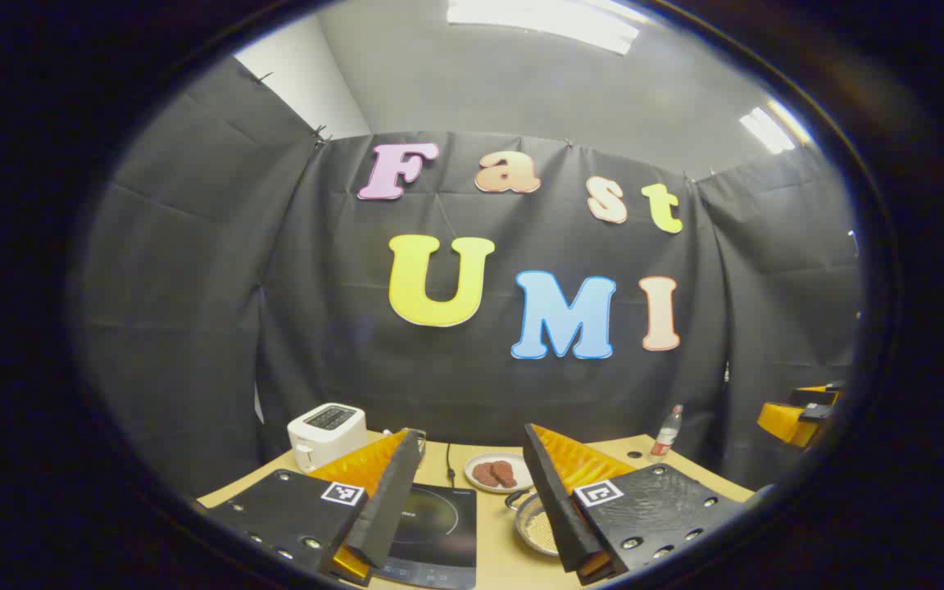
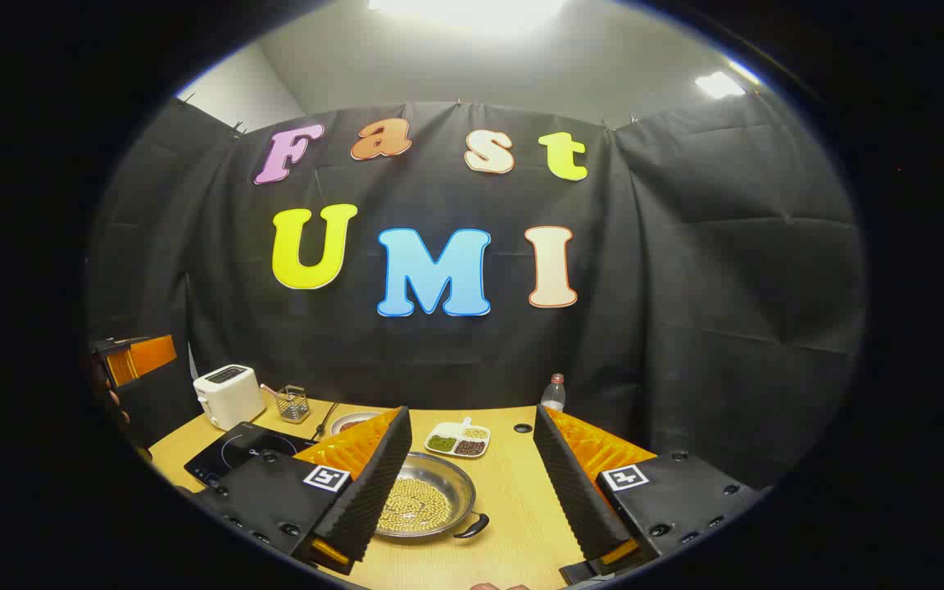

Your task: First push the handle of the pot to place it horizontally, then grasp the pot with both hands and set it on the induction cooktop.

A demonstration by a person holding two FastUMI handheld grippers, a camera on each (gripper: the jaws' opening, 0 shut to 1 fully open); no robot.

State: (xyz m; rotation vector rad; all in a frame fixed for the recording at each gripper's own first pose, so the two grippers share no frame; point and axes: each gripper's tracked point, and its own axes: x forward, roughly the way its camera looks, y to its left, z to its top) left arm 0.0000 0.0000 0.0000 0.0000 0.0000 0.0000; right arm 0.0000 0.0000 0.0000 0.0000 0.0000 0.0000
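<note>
Counter (image 2: pixel 513 500) of pale wood, running back to the black cloth wall; induction cooktop (image 2: pixel 234 451) near its left edge, a white toaster (image 2: pixel 228 395) behind it toward the far left corner; pot (image 2: pixel 423 498) on the bare wood just right of the cooktop, apart from it, nearer the front edge than the back. Seen from the right tool (image 2: pixel 472 492): pot low between the spread fingers, hugging the left finger, its dark handle (image 2: pixel 472 526) jutting toward the front right, slanted, not yet level with the counter's front edge by this judgement; right tool probably the nearer to that handle. Seen from the left tool (image 1: pixel 472 500): fingers likewise spread, nothing pinched; cooktop (image 1: pixel 431 524) straight ahead between them, pot (image 1: pixel 536 524) off to the right, half hidden by the right finger. Pot itself shallow, wide, shiny steel, holding a layer of small pale beans. Smaller things behind: divided dish (image 2: pixel 460 440), plate (image 1: pixel 498 473), bottle (image 2: pixel 553 394).
</note>
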